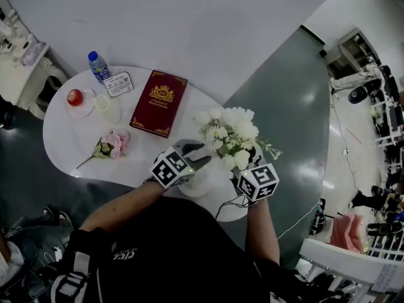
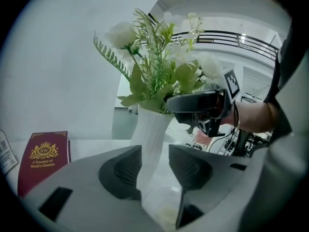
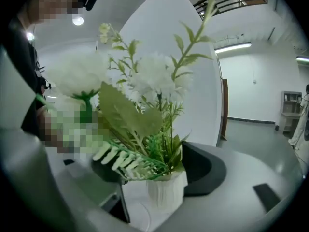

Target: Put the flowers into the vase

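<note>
A white ribbed vase [image 1: 197,185] stands near the table's front edge with a bunch of white flowers [image 1: 230,130] and green leaves standing in it. My left gripper [image 1: 198,157] is shut on the vase's body; in the left gripper view the vase [image 2: 152,137] runs up between the two dark pads [image 2: 120,170]. My right gripper [image 1: 243,165] is open around the stems just above the vase's mouth [image 3: 167,193], its pads [image 3: 205,170] apart from the leaves. A second bunch, of pink flowers [image 1: 113,145], lies on the table to the left.
On the white oval table [image 1: 69,141] lie a dark red book [image 1: 159,102], a water bottle [image 1: 98,65], a card [image 1: 118,84], a red item on a saucer [image 1: 76,98] and a small cup [image 1: 103,103]. Grey floor surrounds the table; a person's body is at its front edge.
</note>
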Tool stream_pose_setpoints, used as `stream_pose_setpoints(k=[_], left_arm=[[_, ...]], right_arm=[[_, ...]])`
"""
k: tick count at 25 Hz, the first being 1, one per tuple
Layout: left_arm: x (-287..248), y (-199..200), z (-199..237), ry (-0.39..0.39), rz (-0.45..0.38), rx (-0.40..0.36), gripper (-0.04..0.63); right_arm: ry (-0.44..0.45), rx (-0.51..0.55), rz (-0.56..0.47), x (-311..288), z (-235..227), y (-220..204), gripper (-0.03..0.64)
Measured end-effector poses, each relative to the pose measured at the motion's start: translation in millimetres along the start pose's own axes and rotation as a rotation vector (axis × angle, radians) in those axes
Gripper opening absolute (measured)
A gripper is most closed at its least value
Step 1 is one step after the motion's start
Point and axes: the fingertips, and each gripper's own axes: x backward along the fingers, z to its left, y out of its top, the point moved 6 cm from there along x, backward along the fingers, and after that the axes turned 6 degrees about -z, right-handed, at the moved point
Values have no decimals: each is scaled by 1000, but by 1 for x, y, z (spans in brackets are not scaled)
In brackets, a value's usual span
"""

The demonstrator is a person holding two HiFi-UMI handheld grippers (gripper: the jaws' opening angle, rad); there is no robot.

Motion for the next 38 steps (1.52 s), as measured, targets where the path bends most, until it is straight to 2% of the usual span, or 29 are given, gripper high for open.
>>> stream_pose_setpoints(k=[4,10,13,18,24,38], left_arm=[[-1,-5,0,6,11,-1,166],[1,-4,-2,4,13,6,166],[1,-7,-1,9,19,9,166],[1,-6,-2,7,19,15,166],[-1,-9,-3,10,24,16,166],[-3,-7,-6,14,19,30,166]], right_arm=[[-12,-53,-17,1,-1,1,311],[-19,-245,-94,7,-7,4,313],[-41,-262,-103,9,-8,4,313],[-56,-247,-101,9,-4,2,313],[-61,-148,-55,8,2,0,319],[-88,-13,12,16,4,0,351]])
